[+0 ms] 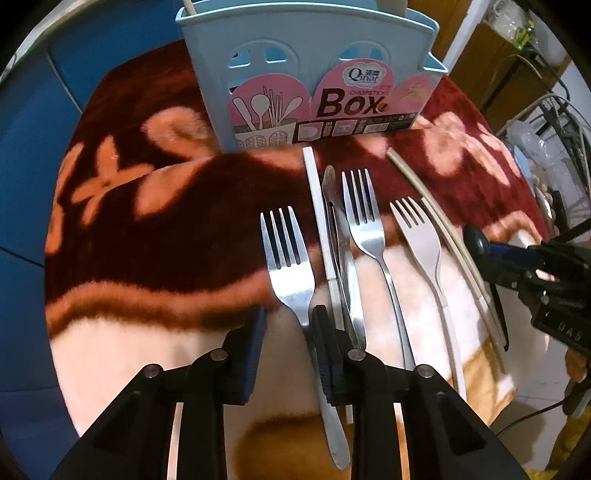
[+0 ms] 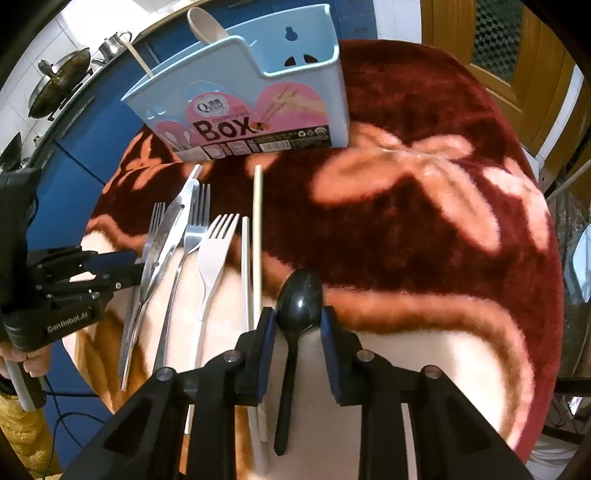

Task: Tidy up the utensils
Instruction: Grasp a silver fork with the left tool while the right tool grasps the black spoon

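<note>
Blue utensil box (image 1: 310, 74) upright at the far edge of a red flowered blanket (image 2: 406, 221); beige spoon (image 2: 207, 26) and one chopstick (image 2: 138, 59) standing inside it. In a row just in front of the box, handles pointing away from it: steel fork (image 1: 288, 258), knife (image 1: 334, 206), second steel fork (image 1: 364, 221), white fork (image 1: 421, 236), pale chopsticks (image 1: 436, 206). Black spoon (image 2: 300, 295) last in the row, out in front of the box's right corner. Left gripper (image 1: 290, 314) down over the steel fork's handle, jaws narrowed but not clamped: handle against one pad, bare gap at the other. Right gripper (image 2: 298, 314) astride the black spoon where bowl meets neck, pads close on both sides; cannot tell whether pressing. Judged step: taking one utensil per hand for the box. To do it well: centre the fork handle between the pads before closing, since thin flat steel is likely to pivot or slip. Take the spoon by its neck, not the rounded bowl, which is likely to squirt free. Press lightly into the soft blanket to get the pads under the handles. Keep the left pads off the knife just beside the fork. Lift straight, then lower into an open compartment of the box, clear of the beige spoon, without nudging the box itself.
</note>
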Demonstrator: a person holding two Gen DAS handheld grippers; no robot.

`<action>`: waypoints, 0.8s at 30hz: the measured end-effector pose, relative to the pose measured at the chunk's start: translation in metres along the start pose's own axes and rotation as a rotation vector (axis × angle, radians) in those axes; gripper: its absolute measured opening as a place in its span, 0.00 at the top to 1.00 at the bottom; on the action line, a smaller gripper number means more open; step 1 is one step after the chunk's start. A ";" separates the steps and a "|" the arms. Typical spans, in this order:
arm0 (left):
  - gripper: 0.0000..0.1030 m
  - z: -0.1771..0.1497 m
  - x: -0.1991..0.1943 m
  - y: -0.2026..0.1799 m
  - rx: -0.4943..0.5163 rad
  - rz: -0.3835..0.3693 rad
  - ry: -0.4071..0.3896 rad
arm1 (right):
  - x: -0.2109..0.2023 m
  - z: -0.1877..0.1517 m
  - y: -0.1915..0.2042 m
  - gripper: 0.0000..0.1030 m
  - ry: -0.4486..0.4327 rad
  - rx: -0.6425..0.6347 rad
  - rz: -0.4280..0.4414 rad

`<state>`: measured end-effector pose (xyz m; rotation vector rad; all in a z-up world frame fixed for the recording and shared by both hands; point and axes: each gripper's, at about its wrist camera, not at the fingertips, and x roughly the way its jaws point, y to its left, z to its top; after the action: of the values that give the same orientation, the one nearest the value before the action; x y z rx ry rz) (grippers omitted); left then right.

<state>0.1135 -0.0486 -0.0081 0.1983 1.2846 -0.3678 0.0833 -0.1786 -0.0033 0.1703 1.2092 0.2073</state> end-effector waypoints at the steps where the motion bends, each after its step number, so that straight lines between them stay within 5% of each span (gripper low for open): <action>1: 0.78 0.001 0.000 0.001 -0.005 -0.003 0.000 | -0.001 -0.001 0.000 0.74 -0.005 -0.004 -0.001; 9: 0.93 -0.011 -0.004 0.008 -0.073 -0.072 -0.080 | -0.007 -0.010 -0.004 0.75 -0.073 0.027 0.028; 10: 0.94 -0.015 -0.007 0.010 -0.079 -0.087 -0.098 | -0.009 -0.011 -0.005 0.78 -0.086 0.036 0.037; 11: 0.94 -0.019 -0.008 0.012 -0.084 -0.097 -0.115 | -0.011 -0.013 -0.006 0.95 -0.100 0.045 0.047; 24: 0.99 -0.048 -0.051 0.018 -0.064 -0.145 -0.415 | -0.028 -0.024 -0.010 0.96 -0.256 0.078 0.116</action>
<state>0.0655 -0.0074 0.0267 -0.0270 0.9011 -0.4638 0.0517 -0.1951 0.0110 0.3254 0.9541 0.2320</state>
